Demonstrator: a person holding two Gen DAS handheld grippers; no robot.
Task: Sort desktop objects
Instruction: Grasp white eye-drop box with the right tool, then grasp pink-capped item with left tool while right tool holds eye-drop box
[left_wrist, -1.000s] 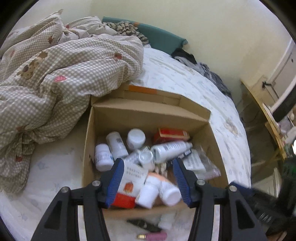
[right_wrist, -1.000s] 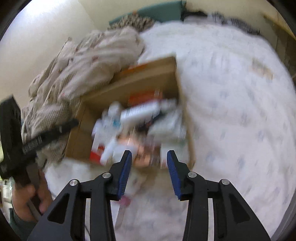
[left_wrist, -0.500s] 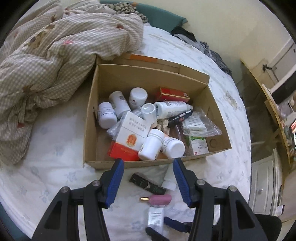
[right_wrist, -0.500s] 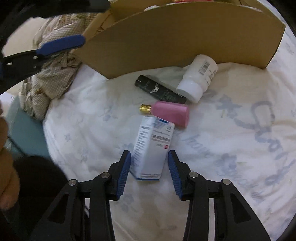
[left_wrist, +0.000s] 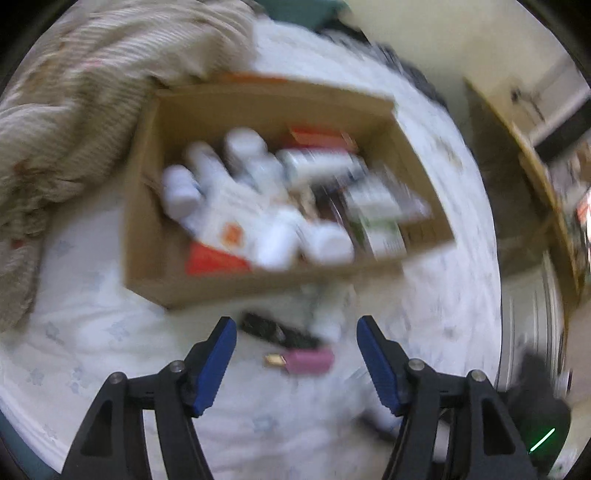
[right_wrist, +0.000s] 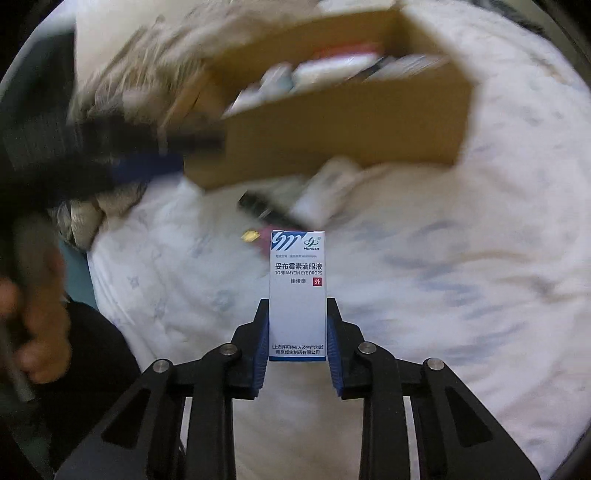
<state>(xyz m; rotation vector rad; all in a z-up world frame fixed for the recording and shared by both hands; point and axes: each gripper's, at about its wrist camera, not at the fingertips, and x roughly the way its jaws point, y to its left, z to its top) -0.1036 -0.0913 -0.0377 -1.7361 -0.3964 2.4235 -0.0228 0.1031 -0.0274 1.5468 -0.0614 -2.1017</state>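
Note:
My right gripper (right_wrist: 297, 328) is shut on a white and blue eye drops box (right_wrist: 297, 280), held upright above the bed sheet. A cardboard box (left_wrist: 207, 291) full of white bottles and cartons sits on the bed; it shows blurred as the cardboard box (right_wrist: 343, 129) in the right wrist view. In front of it lie a black tube (left_wrist: 273, 330), a pink bottle (left_wrist: 308, 362) with a gold cap and a white bottle (right_wrist: 325, 188). My left gripper (left_wrist: 295, 332) hangs open above the tube and the pink bottle, holding nothing.
A checked quilt (left_wrist: 74, 122) is bunched at the left of the cardboard box. The white sheet (right_wrist: 461, 277) stretches to the right. A wooden desk (left_wrist: 528, 158) stands beyond the bed's right edge. A hand (right_wrist: 33, 317) grips the left gripper's handle.
My right gripper has shut on the eye drops box and raised it off the sheet. The left gripper has dropped lower and nearer to the tube and pink bottle.

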